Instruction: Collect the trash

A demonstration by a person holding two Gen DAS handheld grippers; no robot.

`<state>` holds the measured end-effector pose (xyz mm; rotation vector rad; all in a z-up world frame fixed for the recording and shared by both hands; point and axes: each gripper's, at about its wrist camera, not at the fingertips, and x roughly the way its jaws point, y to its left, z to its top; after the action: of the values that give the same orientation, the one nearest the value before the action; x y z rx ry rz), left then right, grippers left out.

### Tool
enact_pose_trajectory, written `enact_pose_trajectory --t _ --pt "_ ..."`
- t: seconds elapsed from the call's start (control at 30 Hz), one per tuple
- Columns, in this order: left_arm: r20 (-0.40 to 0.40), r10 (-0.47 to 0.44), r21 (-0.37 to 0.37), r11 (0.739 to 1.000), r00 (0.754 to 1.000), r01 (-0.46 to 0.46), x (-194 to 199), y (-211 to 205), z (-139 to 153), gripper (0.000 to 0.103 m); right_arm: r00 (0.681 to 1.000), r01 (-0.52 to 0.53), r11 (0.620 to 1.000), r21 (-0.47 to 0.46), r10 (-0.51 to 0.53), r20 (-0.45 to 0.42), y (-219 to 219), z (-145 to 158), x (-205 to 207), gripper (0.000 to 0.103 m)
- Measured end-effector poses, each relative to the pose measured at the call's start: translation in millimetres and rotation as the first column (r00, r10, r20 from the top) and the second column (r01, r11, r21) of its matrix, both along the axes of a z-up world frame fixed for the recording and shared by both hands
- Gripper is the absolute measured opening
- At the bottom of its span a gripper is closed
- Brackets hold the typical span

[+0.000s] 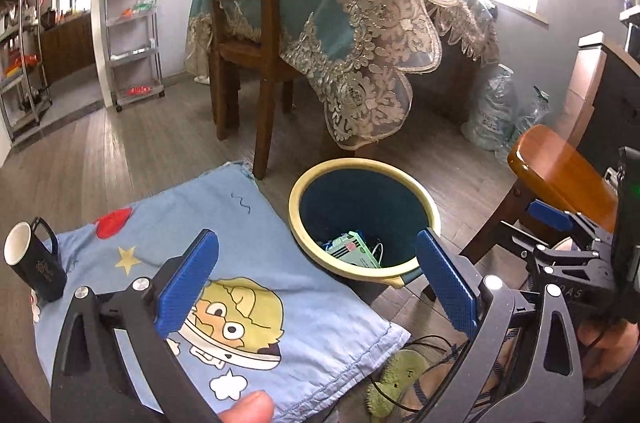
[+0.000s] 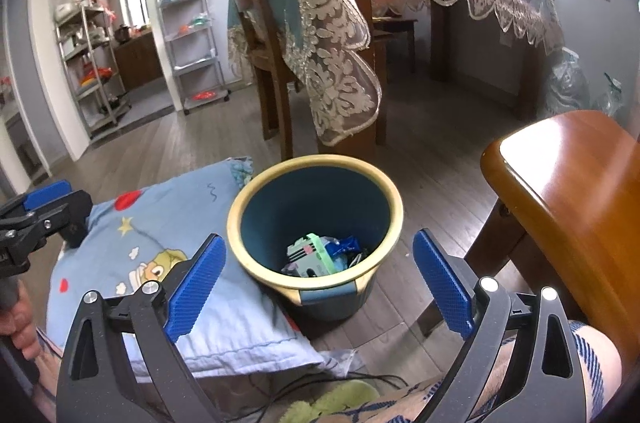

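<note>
A blue waste bin with a cream rim (image 1: 362,167) (image 2: 316,161) stands on the wooden floor. Inside lie a pale green box (image 1: 354,249) (image 2: 310,257) and a blue wrapper (image 2: 346,244). My left gripper (image 1: 316,273) is open and empty, its blue pads wide apart over the blue cartoon cloth (image 1: 240,299) and the bin's near rim. My right gripper (image 2: 320,281) is also open and empty, hovering just in front of the bin. The right gripper shows at the right edge of the left wrist view (image 1: 560,223); the left gripper shows at the left edge of the right wrist view (image 2: 44,207).
A black mug (image 1: 34,259) stands on the cartoon cloth (image 2: 160,263) at the left. A brown stool (image 1: 560,171) (image 2: 568,191) is on the right. Behind the bin are a wooden chair (image 1: 244,23) and a table draped in teal and lace (image 1: 360,3). The person's knee (image 2: 580,363) is at lower right.
</note>
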<state>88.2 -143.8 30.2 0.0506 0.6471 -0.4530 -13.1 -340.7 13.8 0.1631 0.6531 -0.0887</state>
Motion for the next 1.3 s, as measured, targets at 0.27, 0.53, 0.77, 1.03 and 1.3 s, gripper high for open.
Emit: enact_pose_trajectory --t 0.27,0.53,0.77,1.03,1.3 --pt "0.023 0.006 -0.022 1.000 1.000 -0.005 2.5 -1.2 0.5 0.097 1.000 0.000 1.000 -0.006 0.000 0.001 1.2 0.8 0.0 0.094" --pt "0.041 -0.001 -0.024 1.000 0.999 0.002 1.2 -5.1 1.2 0.097 1.000 0.000 1.000 -0.004 0.000 0.000 1.3 0.9 0.0 0.095" --pt "0.042 -0.001 -0.025 1.000 0.999 0.002 0.9 -4.8 0.8 0.097 1.000 0.001 1.000 -0.005 -0.001 0.000 1.4 0.3 -0.1 0.095" --pt "0.045 -0.003 -0.021 1.000 0.999 0.004 -0.1 -6.1 1.6 0.097 1.000 -0.005 1.000 -0.008 0.005 -0.004 2.0 -0.3 1.2 0.095" --pt "0.043 -0.005 -0.018 1.000 0.999 0.006 0.3 -7.7 1.1 0.097 1.000 -0.009 1.000 -0.010 0.009 -0.004 2.1 -0.9 2.0 0.095"
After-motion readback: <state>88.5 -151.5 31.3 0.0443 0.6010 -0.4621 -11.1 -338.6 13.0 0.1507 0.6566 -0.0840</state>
